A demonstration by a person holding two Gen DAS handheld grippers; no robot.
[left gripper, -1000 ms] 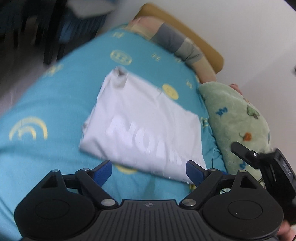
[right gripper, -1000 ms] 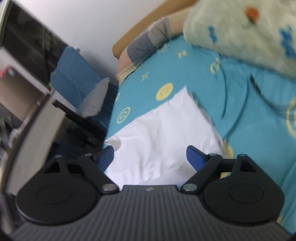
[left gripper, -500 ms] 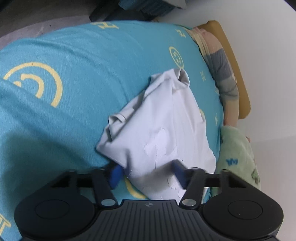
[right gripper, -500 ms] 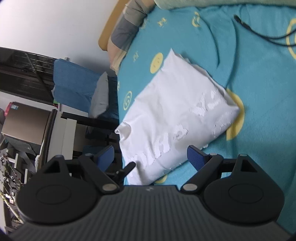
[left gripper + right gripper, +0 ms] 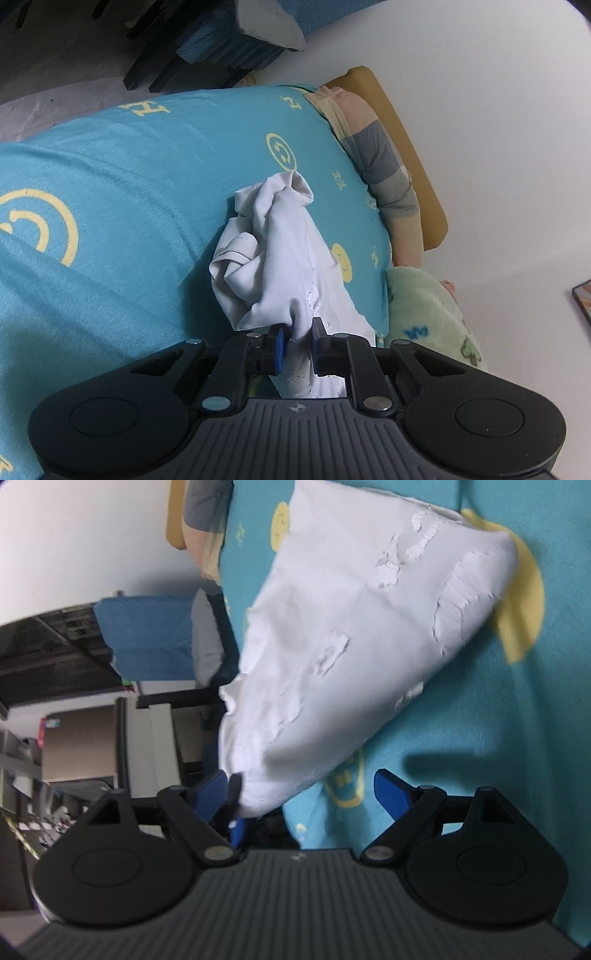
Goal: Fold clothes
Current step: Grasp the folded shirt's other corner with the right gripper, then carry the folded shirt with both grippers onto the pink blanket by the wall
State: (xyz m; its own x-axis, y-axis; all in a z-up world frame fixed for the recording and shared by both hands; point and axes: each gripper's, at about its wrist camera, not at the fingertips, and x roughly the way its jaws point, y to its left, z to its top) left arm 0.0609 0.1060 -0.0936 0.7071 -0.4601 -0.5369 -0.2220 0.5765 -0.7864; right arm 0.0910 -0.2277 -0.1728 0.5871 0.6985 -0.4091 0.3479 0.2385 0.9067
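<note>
A white T-shirt (image 5: 284, 258) with a cracked print lies bunched on the teal bed sheet (image 5: 110, 177). My left gripper (image 5: 297, 338) is shut on its near edge, and cloth is pinched between the blue pads. In the right wrist view the T-shirt (image 5: 351, 627) hangs up off the sheet in a taut cone down to the pinched corner. There, the left gripper's fingertips (image 5: 236, 812) show at that corner. My right gripper (image 5: 301, 794) stands open just below the shirt, and the held corner sits close to its left finger (image 5: 210, 790).
A striped pillow (image 5: 380, 162) and a wooden headboard (image 5: 410, 155) lie at the far end of the bed. A green plush blanket (image 5: 428, 314) sits at the right. Beside the bed stand a blue chair (image 5: 147, 635) and a desk with shelves (image 5: 85, 746).
My left gripper went from open to shut on the shirt's near edge. The flat folded shirt got pulled up and bunched. My right gripper stayed open and came closer to the shirt.
</note>
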